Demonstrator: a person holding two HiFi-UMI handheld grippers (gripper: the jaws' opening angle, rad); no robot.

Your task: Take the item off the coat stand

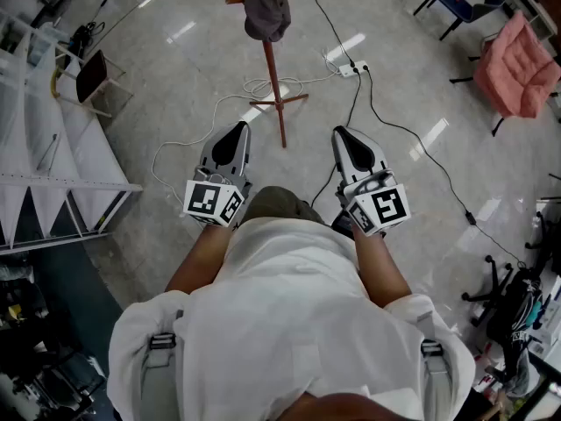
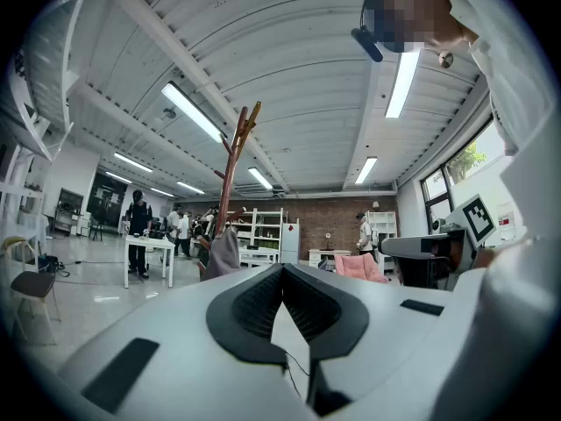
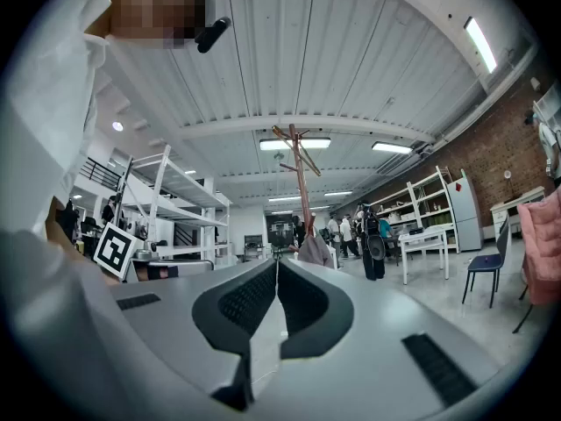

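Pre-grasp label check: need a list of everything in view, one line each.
coat stand: 1, reddish-brown wood, on the floor ahead, top centre
hat: 1, grey, hanging on the coat stand
power strip: 1, white, floor right of the stand
cables: several, white and black, trailing on the floor round the stand's base
cushioned chair: 1, pink, upper right
blue chair: 1, blue seat, top right
shelving: 1 unit, white, left edge
left gripper: 1, grey and white, lower centre-left, fingers shut, empty
right gripper: 1, grey and white, lower centre-right, fingers shut, empty
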